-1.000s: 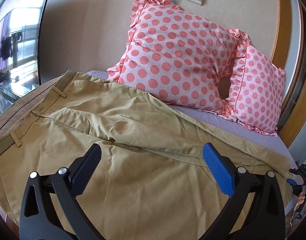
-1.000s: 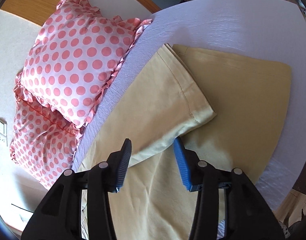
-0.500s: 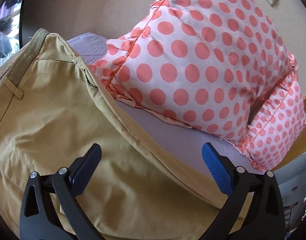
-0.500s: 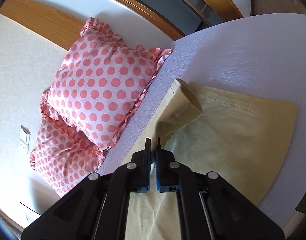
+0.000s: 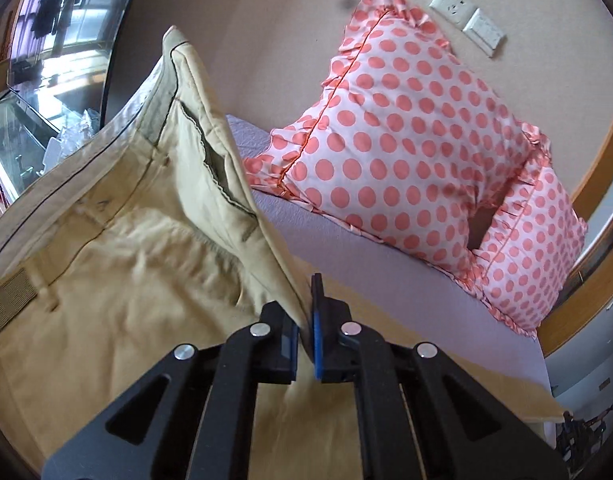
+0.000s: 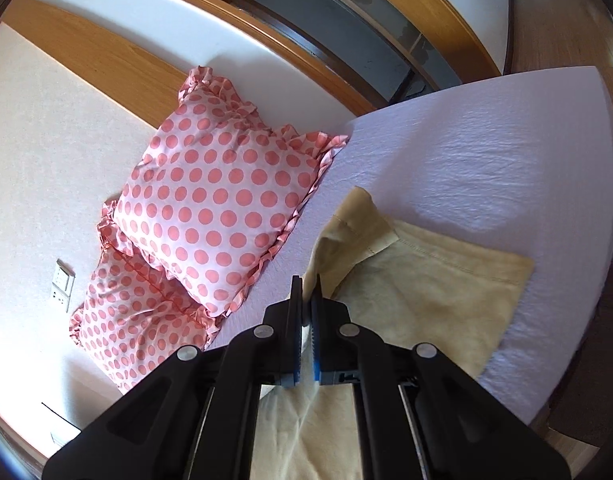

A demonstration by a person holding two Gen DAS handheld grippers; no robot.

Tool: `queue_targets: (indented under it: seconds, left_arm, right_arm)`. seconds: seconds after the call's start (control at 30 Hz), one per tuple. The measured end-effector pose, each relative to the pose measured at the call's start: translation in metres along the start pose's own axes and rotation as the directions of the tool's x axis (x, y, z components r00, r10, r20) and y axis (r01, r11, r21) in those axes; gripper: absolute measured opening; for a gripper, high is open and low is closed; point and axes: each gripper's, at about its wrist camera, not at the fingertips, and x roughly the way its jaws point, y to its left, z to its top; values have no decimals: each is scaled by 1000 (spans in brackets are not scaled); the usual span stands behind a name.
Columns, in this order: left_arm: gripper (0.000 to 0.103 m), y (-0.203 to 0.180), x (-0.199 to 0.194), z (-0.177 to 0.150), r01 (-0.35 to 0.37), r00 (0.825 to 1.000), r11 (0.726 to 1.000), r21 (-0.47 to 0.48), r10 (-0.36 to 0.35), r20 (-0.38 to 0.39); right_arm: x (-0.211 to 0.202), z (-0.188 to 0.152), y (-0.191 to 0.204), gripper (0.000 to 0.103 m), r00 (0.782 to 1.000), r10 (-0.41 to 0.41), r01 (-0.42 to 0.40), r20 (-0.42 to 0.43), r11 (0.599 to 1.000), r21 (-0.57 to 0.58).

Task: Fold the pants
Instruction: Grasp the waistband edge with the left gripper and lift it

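Our left gripper (image 5: 305,320) has its fingers pinched together on the side edge of the pants (image 5: 118,280), just below the waistband (image 5: 66,184). The cloth rises from the fingers into a raised ridge, and the side pocket (image 5: 216,168) gapes open along it. Our right gripper (image 6: 305,320) has its fingers clamped on the edge of one pant leg (image 6: 346,236) near its hem, lifting that leg off the other leg (image 6: 434,292), which lies flat on the bed (image 6: 486,152).

Two pink pillows with coral dots stand just beyond the pants against the wall: the nearer pillow (image 5: 406,140) leans over the second pillow (image 5: 534,248). Between the pants and the pillows runs a strip of lilac sheet (image 5: 346,248). A wall socket (image 5: 452,4) and a switch (image 5: 484,32) sit above the pillows. To the left is a dark-framed window (image 5: 66,28).

The pants are tan cotton, wrinkled near the waist, with a belt loop (image 5: 10,300) showing and stitched hems on both legs.
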Motion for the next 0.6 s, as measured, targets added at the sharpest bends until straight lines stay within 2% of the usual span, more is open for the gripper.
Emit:
queue_targets:
  seconds: [0.1, 0.23, 0.33, 0.43, 0.5, 0.57, 0.6]
  left_arm:
    - [7, 20, -41, -60, -20, 1000, 1000, -18, 20, -4]
    - [6, 50, -58, -114, -33, 998, 993, -115, 27, -53]
    - [6, 63, -65, -126, -14, 999, 988, -156, 7, -48]
    - [7, 62, -67, -129, -17, 999, 990, -137, 13, -34]
    - [12, 61, -67, -131, -20, 999, 991, -131, 16, -32]
    - [17, 59, -67, -130, -8, 1000, 991, -135, 5, -24]
    - [21, 60, -70, -131, 0, 1000, 991, -133, -2, -14]
  right_arm:
    - [-11, -2, -14, 4, 999, -33, 33, 4, 999, 10]
    - [-17, -10, -31, 4, 996, -89, 89, -10, 996, 20]
    - [-19, -12, -39, 4, 994, -106, 107, -22, 994, 27]
    - [-20, -15, -39, 4, 990, -139, 139, -29, 990, -1]
    - [-23, -16, -37, 5, 985, -173, 173, -27, 985, -20]
    - [-29, -16, -35, 16, 973, -229, 229, -2, 973, -24]
    - [-33, -15, -35, 36, 967, -253, 253, 16, 967, -29]
